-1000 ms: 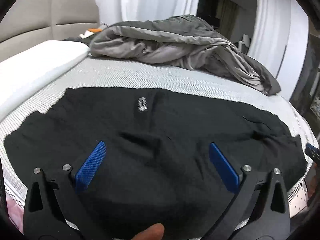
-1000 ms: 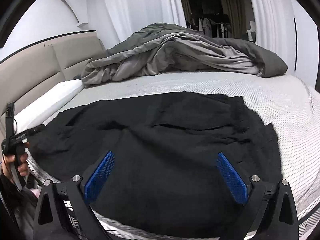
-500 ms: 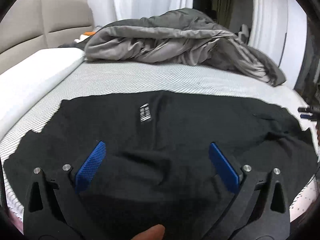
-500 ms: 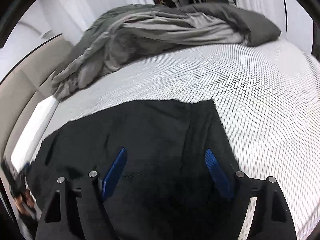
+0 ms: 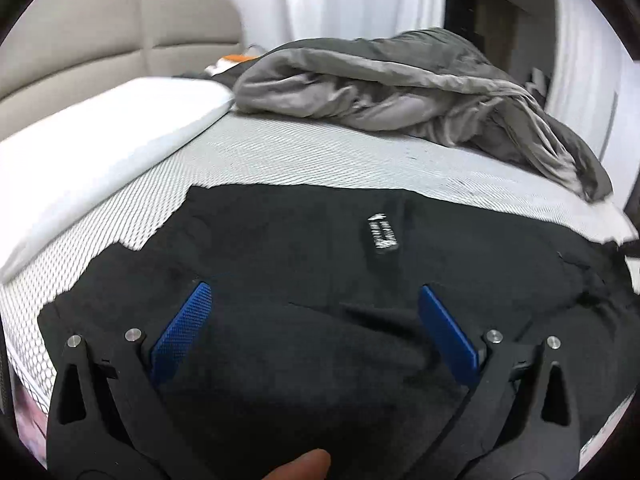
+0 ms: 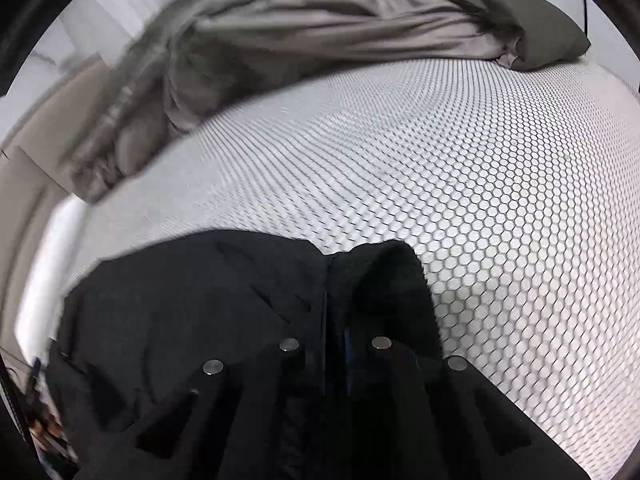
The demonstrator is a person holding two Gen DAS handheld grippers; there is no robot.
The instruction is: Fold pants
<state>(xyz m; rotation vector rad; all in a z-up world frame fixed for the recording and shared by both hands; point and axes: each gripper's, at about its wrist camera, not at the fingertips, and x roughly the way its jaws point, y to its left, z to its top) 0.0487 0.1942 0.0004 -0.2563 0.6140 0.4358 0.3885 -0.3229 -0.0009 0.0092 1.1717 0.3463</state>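
Black pants lie spread across the near part of the bed, with a small white label facing up. My left gripper is open and hovers just above the pants, its blue pads wide apart. In the right wrist view my right gripper is shut on the pants at their right corner. The cloth bunches up between the fingers and a flap stands up over them. The blue pads are almost hidden by the fabric.
A crumpled grey duvet lies at the far side of the bed, which has a white honeycomb-pattern cover. A white pillow and a beige padded headboard are on the left. White curtains hang behind.
My right gripper moved down to the right corner of the pants and closed on it. My left gripper stayed open over the pants and turned slightly left.
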